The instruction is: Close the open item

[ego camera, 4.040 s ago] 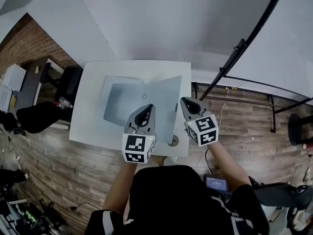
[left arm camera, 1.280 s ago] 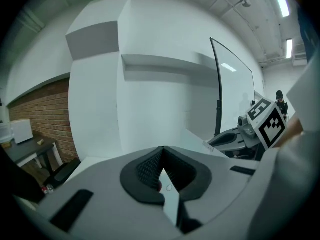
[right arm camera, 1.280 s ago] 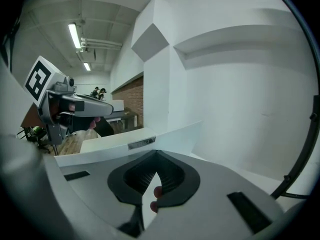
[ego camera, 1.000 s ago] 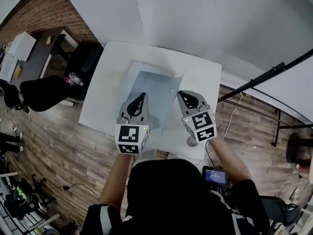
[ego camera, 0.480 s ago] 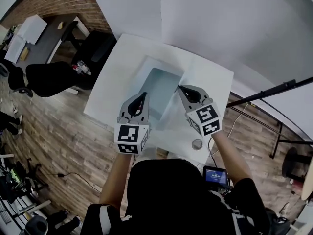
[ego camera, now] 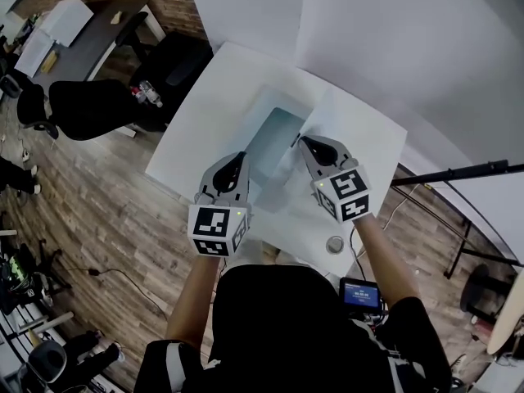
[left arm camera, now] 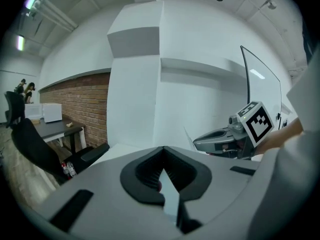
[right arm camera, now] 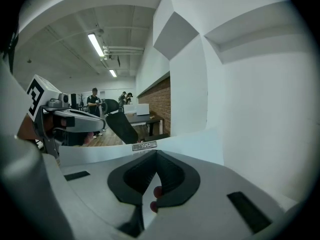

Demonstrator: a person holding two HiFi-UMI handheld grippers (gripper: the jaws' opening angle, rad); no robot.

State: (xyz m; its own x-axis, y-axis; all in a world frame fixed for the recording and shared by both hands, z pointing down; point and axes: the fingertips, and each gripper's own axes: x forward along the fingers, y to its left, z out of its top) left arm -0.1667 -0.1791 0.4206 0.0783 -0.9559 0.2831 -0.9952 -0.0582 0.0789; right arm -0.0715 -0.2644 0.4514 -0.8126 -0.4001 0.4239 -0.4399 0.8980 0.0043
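On the white table (ego camera: 205, 121) lies a pale blue file box (ego camera: 277, 137) with its lid (ego camera: 288, 170) stood nearly upright along the box's right side. My right gripper (ego camera: 301, 140) is shut, its tip against the lid's top edge. In the right gripper view the white lid (right arm camera: 190, 144), with a small label plate (right arm camera: 145, 145), stands just beyond the closed jaws (right arm camera: 156, 152). My left gripper (ego camera: 240, 155) is shut and empty over the box's near left part. Its own view shows its closed tip (left arm camera: 163, 151), with the right gripper (left arm camera: 225, 139) off to the right.
A small round metal piece (ego camera: 334, 244) sits near the table's front right corner. Black office chairs (ego camera: 90, 105) and a dark desk (ego camera: 82, 23) stand to the left. A black stand rod (ego camera: 458, 170) crosses the floor at right. White walls rise behind the table.
The lid, lying open to the right four seconds ago, has swung up to near vertical. My right gripper moved left and forward with its edge. My left gripper stayed over the box.
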